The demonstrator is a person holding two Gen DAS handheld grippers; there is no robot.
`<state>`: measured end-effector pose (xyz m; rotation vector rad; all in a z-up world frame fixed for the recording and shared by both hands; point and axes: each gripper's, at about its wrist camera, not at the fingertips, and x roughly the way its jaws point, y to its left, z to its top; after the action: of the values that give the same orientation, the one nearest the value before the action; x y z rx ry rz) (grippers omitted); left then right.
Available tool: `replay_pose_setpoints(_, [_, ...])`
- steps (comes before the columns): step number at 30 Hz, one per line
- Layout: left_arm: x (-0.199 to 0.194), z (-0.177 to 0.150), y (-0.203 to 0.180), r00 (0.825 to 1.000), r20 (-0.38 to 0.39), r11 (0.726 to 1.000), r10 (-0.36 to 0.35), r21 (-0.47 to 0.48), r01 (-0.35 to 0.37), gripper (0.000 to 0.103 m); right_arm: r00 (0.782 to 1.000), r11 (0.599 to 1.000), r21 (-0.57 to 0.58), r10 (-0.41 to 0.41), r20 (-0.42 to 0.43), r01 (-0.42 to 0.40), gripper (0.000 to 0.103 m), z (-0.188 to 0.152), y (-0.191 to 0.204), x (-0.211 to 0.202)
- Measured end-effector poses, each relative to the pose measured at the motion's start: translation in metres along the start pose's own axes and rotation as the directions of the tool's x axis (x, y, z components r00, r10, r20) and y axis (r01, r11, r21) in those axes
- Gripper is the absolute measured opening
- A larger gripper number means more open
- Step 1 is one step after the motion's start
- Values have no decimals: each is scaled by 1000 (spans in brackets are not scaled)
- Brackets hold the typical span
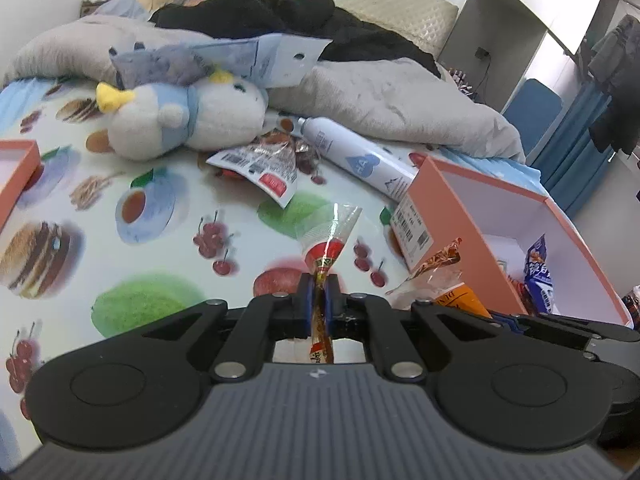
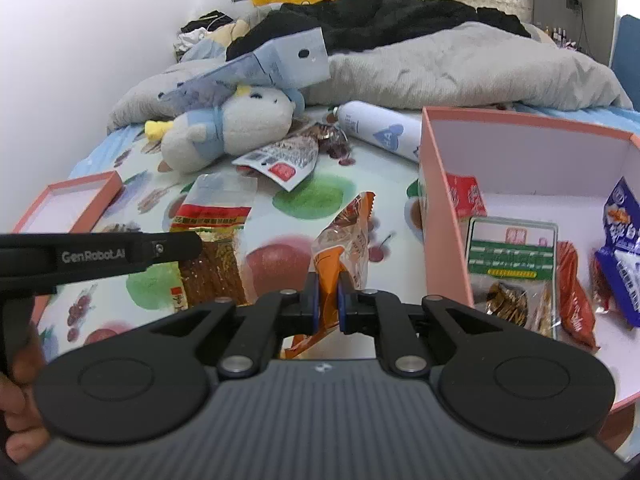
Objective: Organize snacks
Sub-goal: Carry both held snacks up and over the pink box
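Snacks: two in hand, several already in the pink box (image 2: 444, 216), more loose on the bed.

Near, bottom centre of the left wrist view: left gripper (image 1: 319, 292) clamped on a thin clear-wrapped packet with a red band (image 1: 326, 254), held edge-on, twisted clear end sticking up past the tips. Bottom centre of the right wrist view: right gripper (image 2: 328, 292) clamped on an orange crinkly pouch (image 2: 346, 236), pinched low, most of it flopping above the pads.

Middle, right side: the box stands open on the fruit-print bedsheet (image 1: 132, 240), holding a green-label pack (image 2: 512, 264), a red packet and a blue-white one (image 2: 620, 248). Loose on the sheet: a red-yellow bag of brown sticks (image 2: 216, 236) at left, a clear bag with a barcode (image 2: 280, 160) further up.

Far: plush toy (image 2: 224, 132), white spray can (image 2: 380, 132), grey duvet (image 2: 460, 68).

Risks, my read:
- Slick film plus a narrow pinch, so either snack could slide out mid-carry.
- Floppy pouch top could catch the near box wall going in.
- Both grippers sit close together; heading for the same box they could collide.
- Soft bed, so the box could tip if nudged.
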<state>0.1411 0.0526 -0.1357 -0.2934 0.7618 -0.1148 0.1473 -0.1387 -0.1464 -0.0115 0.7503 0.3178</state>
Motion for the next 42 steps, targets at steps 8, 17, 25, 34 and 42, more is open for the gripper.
replay_pose_setpoints(8, [-15,28,-13,1000,23,1000,5,20,-6,7,998,1000,-8,18,54,-18,12,28,-6,-23])
replay_pose_setpoints(17, [-32,72,-35,999,47,999,-18,37,16,7,988,1000,-28,3,152,2,12,66,-22,-51])
replay_pose_setpoints(25, [-44,114,-73,993,103,994,-63,96,53,7,975,999,-42,-15,223,25,12,94,-42,-73])
replay_pose_setpoints(34, [-40,134,-130,984,108,979,-139,165,120,7,961,996,-34,-67,270,80,12,106,-74,-90])
replay_pose_setpoints(42, [-4,130,-187,973,14,958,-230,179,223,7,962,988,19,-155,226,155,12,91,-130,-93])
